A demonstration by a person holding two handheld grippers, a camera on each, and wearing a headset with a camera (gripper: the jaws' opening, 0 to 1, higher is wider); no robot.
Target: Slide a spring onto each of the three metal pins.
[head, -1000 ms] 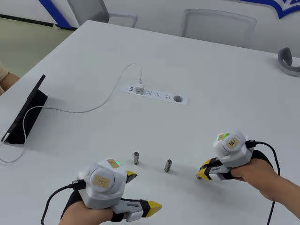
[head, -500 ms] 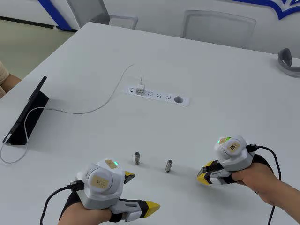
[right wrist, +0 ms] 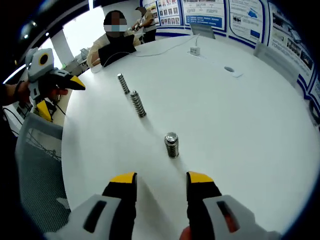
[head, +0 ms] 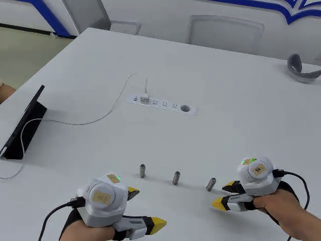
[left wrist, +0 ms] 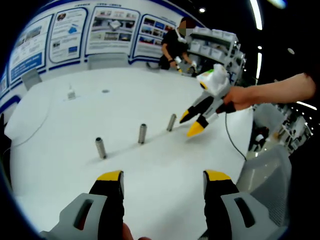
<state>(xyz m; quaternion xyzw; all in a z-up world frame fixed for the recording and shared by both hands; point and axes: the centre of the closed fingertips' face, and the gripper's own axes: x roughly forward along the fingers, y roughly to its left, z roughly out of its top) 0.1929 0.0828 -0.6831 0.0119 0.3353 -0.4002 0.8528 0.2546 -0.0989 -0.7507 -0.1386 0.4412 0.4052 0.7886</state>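
Observation:
Three short metal pins stand in a row on the white table, each wrapped in a spring: left pin point(head: 142, 170), middle pin point(head: 176, 177), right pin point(head: 211, 184). My right gripper point(head: 223, 196) is open just right of the right pin, not touching it. That pin point(right wrist: 171, 144) stands a little beyond the open right jaws point(right wrist: 161, 178), with the other two point(right wrist: 138, 104) point(right wrist: 122, 83) farther off. My left gripper point(head: 145, 208) is open and empty below the left pin. The left gripper view has all three pins point(left wrist: 100, 148) point(left wrist: 142, 133) point(left wrist: 171, 122) ahead of its jaws.
A white power strip point(head: 159, 104) with a plugged charger and cable lies mid-table. A black tablet point(head: 22, 128) leans at the left edge. A grey curved object point(head: 301, 70) sits far right. Chairs stand beyond the table. A seated person point(right wrist: 116, 40) is at the table's side.
The right gripper has opened and drawn back, leaving a third spring-covered pin standing to the right of the other two. The head camera shifted slightly. The left gripper barely moved.

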